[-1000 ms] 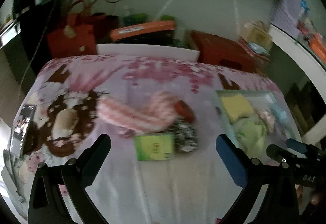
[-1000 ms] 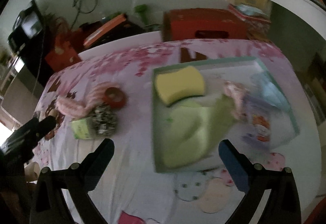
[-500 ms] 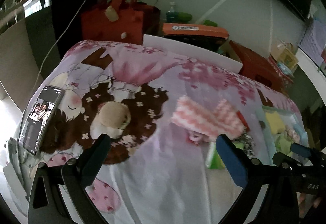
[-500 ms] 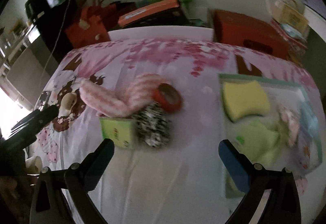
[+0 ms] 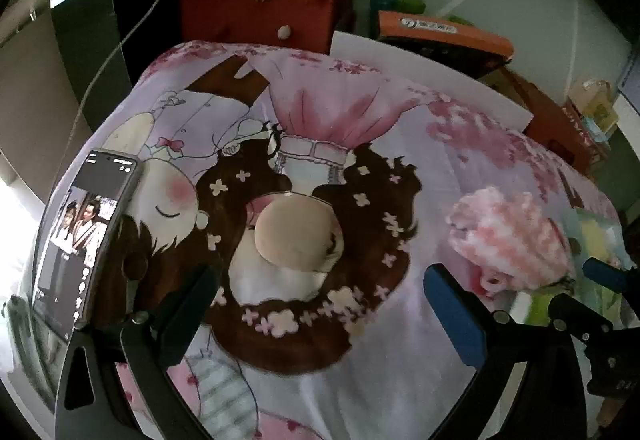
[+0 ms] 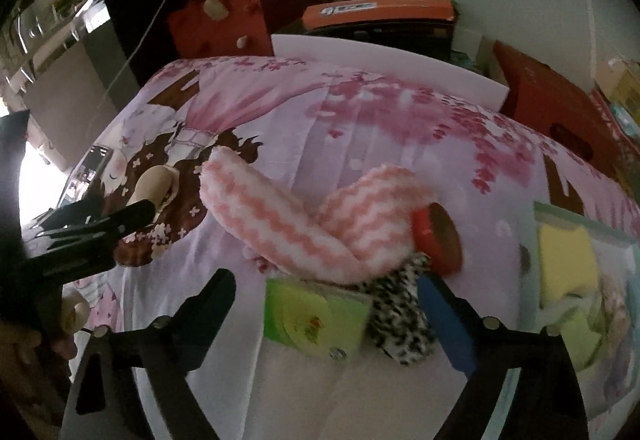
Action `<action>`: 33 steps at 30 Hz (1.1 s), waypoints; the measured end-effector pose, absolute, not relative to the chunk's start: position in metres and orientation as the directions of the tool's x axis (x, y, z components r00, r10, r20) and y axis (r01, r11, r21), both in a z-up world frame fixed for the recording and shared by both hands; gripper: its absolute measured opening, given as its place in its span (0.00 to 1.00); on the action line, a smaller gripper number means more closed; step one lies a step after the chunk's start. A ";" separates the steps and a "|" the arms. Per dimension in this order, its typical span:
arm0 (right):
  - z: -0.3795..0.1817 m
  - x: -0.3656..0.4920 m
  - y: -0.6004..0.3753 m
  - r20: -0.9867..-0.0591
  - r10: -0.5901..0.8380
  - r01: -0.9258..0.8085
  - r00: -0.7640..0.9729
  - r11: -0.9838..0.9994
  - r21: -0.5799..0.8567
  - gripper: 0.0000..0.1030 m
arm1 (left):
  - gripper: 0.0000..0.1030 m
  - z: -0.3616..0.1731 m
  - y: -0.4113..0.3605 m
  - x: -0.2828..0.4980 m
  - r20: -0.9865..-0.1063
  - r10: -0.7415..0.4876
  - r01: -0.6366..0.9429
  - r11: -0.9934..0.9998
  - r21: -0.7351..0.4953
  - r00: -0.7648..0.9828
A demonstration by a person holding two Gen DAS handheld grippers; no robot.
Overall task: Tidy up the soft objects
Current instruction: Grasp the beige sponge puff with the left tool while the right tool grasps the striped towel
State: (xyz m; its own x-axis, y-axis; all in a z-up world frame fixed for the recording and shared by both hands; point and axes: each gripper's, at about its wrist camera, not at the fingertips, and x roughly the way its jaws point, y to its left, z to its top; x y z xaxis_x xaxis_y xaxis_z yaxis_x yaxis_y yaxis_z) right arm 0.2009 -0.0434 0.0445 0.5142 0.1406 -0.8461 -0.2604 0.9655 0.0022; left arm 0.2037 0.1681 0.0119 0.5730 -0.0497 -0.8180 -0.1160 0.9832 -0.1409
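Note:
In the left wrist view my left gripper [image 5: 320, 280] is open above the printed bedsheet, with a round beige soft object [image 5: 296, 236] lying just beyond its tips. A pink-and-white fuzzy sock [image 5: 508, 236] lies to its right. In the right wrist view my right gripper [image 6: 326, 282] has its jaws closing. A green tissue pack [image 6: 316, 316] and a leopard-print soft item [image 6: 400, 316] lie between them, and the pads do not press on either. The fuzzy sock [image 6: 312, 224] and a red tape roll [image 6: 436, 240] lie just behind. The left gripper [image 6: 100, 224] shows at the left by the beige object [image 6: 156, 184].
A phone [image 5: 80, 236] with a lit screen lies on the bed's left edge. A green tray [image 6: 560, 212] at the right holds a yellow sponge [image 6: 564, 264] and a green cloth [image 6: 576, 332]. A red bag [image 5: 264, 8] and an orange box [image 5: 440, 32] stand behind the bed.
Both grippers have swung left over the bed. The left went from the sock pile to the beige object and phone. The right went from over the tray to the green pack and sock.

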 end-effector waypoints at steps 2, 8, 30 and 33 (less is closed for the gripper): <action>0.040 0.206 -0.038 -0.850 0.137 -0.267 0.508 0.964 -0.004 0.81 | 0.99 0.005 0.170 0.211 -0.825 -0.059 -0.107 0.984 -0.144 0.562; 0.032 0.218 -0.033 -0.859 0.119 -0.271 0.498 0.962 -0.023 0.59 | 0.99 -0.010 0.164 0.230 -0.841 -0.047 -0.076 0.992 -0.104 0.539; 0.028 0.222 -0.051 -0.855 0.151 -0.232 0.496 0.972 0.037 0.12 | 0.47 -0.014 0.171 0.238 -0.840 -0.028 -0.138 0.983 -0.121 0.542; 0.038 0.218 -0.056 -0.843 0.162 -0.222 0.513 0.974 0.052 0.11 | 0.47 -0.005 0.164 0.233 -0.834 -0.041 -0.132 0.982 -0.135 0.551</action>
State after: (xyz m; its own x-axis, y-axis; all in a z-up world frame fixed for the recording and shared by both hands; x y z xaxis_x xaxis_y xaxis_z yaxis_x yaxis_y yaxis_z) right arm 0.2178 -0.0562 0.0377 0.5129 0.1624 -0.8429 -0.2223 0.9736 0.0523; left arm 0.2331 0.1643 -0.0050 0.5508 -0.0407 -0.8336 -0.1317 0.9820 -0.1350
